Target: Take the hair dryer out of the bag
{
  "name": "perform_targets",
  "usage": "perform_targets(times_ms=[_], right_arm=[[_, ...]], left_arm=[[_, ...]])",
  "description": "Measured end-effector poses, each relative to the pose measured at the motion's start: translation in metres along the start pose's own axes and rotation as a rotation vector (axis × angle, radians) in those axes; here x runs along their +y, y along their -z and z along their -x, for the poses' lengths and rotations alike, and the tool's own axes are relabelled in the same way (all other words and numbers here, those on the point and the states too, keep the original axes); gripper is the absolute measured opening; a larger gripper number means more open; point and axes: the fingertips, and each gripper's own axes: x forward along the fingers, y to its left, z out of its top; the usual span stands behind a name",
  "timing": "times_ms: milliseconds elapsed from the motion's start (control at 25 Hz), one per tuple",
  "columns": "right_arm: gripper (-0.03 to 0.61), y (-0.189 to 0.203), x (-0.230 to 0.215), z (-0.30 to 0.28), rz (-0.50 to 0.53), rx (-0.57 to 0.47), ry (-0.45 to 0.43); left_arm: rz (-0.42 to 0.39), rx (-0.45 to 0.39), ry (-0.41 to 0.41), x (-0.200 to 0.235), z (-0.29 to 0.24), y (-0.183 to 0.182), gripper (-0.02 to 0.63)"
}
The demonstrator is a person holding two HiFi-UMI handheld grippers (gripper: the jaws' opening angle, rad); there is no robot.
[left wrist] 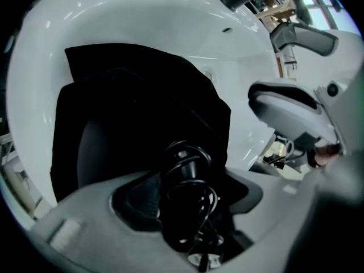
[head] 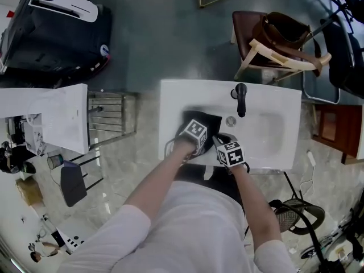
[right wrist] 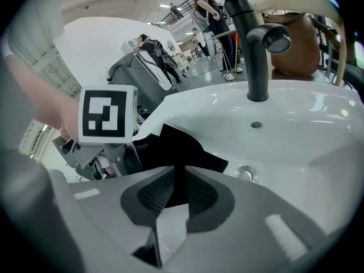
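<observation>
A black bag (head: 208, 120) lies in the white sink (head: 267, 131). My left gripper (head: 192, 123) reaches into the bag's mouth. In the left gripper view its jaws stand wide, and the black hair dryer (left wrist: 185, 201), with its cord wound round it, sits between them; I see no pad pressing on it. The bag (left wrist: 131, 95) spreads out behind. My right gripper (right wrist: 177, 187) is at the bag's near right edge, pads almost together with a strip of the black bag (right wrist: 182, 147) between them. The left gripper's marker cube (right wrist: 108, 114) shows at left in the right gripper view.
A black faucet (head: 241, 98) stands at the sink's back rim, with the drain (head: 230, 120) just right of the bag. A chair holding a brown bag (head: 284, 36) is behind the sink. A white counter (head: 51, 118) and a metal rack (head: 111, 115) stand to the left.
</observation>
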Motion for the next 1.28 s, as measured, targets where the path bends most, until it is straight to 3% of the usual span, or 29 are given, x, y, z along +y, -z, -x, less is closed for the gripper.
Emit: perform_targets(times_ms=[160, 520, 760, 1120, 1200, 1280], right_arm=[[0.058, -0.002, -0.003, 0.004, -0.011, -0.014, 0.0], [0.066, 0.002, -0.003, 0.003, 0.014, 0.0, -0.016], [0.132, 0.018, -0.001, -0.004, 0.017, 0.052, -0.031], [0.233, 0.027, -0.009, -0.004, -0.03, 0.06, -0.012], [0.222, 0.025, -0.004, -0.004, -0.063, 0.051, -0.064], [0.147, 0.023, 0.005, -0.003, -0.087, 0.042, -0.125]], left_arm=[[0.031, -0.086, 0.003, 0.001, -0.002, -0.007, 0.266], [0.092, -0.246, 0.181, -0.005, 0.025, -0.005, 0.235], [0.05, -0.307, 0.218, -0.009, 0.045, 0.004, 0.229], [0.059, -0.41, 0.268, -0.021, 0.068, 0.016, 0.229], [0.065, -0.431, 0.273, -0.021, 0.073, 0.018, 0.229], [0.077, -0.444, 0.276, -0.019, 0.076, 0.022, 0.229]])
